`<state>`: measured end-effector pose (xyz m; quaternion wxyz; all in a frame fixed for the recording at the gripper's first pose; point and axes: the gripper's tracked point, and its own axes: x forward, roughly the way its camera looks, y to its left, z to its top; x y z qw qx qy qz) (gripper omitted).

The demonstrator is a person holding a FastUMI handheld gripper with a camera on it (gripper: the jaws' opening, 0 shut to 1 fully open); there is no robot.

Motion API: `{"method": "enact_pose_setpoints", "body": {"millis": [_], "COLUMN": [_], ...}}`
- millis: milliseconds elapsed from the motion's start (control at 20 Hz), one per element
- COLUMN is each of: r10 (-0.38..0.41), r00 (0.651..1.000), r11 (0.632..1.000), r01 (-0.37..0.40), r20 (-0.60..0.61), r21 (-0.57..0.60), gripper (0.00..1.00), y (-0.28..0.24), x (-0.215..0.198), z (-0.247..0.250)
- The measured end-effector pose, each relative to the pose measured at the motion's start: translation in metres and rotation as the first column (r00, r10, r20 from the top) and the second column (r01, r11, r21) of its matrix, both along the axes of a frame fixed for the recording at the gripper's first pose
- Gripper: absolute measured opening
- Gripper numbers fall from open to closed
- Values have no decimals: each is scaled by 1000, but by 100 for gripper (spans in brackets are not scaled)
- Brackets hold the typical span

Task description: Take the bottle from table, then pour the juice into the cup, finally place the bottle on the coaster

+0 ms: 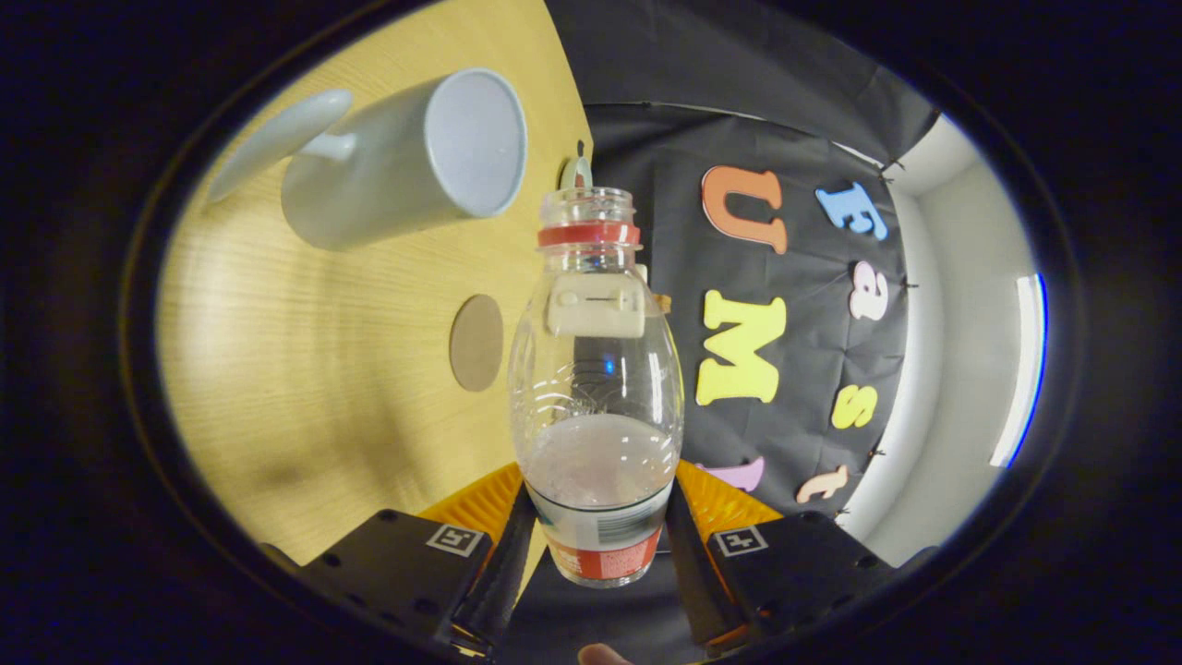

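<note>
Your fingers (598, 540) pinched the lifted bottle (596, 388), juice inside; pouring into the cup (406, 162) and the coaster (476, 342) mid-worktop (305, 369) remained.

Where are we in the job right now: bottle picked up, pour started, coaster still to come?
Pick-up looks done: the gripper is shut on the bottle, jaws pressing both sides of its lower body. In hand: the open neck is tilted toward the cup, but the juice still sits low in the bottle and none is visibly streaming. Left: finishing the pour, then the coaster, still bare.
</note>
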<state>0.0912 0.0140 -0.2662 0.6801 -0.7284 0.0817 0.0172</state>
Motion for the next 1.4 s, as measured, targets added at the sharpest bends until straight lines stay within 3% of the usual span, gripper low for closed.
{"method": "enact_pose_setpoints", "body": {"millis": [1400], "r10": [62], "r00": [997], "r11": [987], "r01": [-55], "r20": [38], "r21": [-153], "gripper": [76], "y": [17], "x": [8], "z": [28]}}
